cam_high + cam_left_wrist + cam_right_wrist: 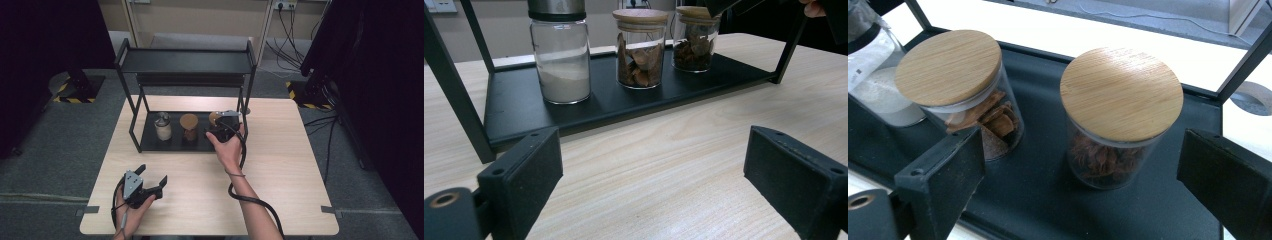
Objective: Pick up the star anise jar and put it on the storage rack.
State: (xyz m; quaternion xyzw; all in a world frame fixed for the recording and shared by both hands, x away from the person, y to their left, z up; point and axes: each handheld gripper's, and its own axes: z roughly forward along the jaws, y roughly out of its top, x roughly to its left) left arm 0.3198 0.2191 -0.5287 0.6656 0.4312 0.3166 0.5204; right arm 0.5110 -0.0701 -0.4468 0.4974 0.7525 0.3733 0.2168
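Looking at where your right claw (pixel 223 131) sits, the whole next move comes down to one thing: the right-hand jar (pixel 1115 120), the one with the wooden lid and the dark spiky spice in it, is straight ahead of and a bit below the jaws, standing upright on the bottom tray of the black rack (pixel 150 142). In the right gripper view the jaws are spread wide with nothing between them, one on each side of that jar and nearer the camera than it, so you're already lined up and not touching anything yet. The jar's long axis runs vertical, so I'd guess the claw wants to go forward and down to take the glass body under the lid, not the lid itself. Watch the middle jar (pixel 960 92) with the bark-looking pieces: it's just beside the target on the left of that view, and the near jaw on that side looks close to it, so don't drift that way. The rack's corner post is on the other side too. Your left claw (pixel 150 186) is also open and empty, parked over the bench (pixel 290 190) well back from the rack, with the white-powder jar (pixel 560 60) the closest one to it. So the right hand is clearly the nearer one for this grab.
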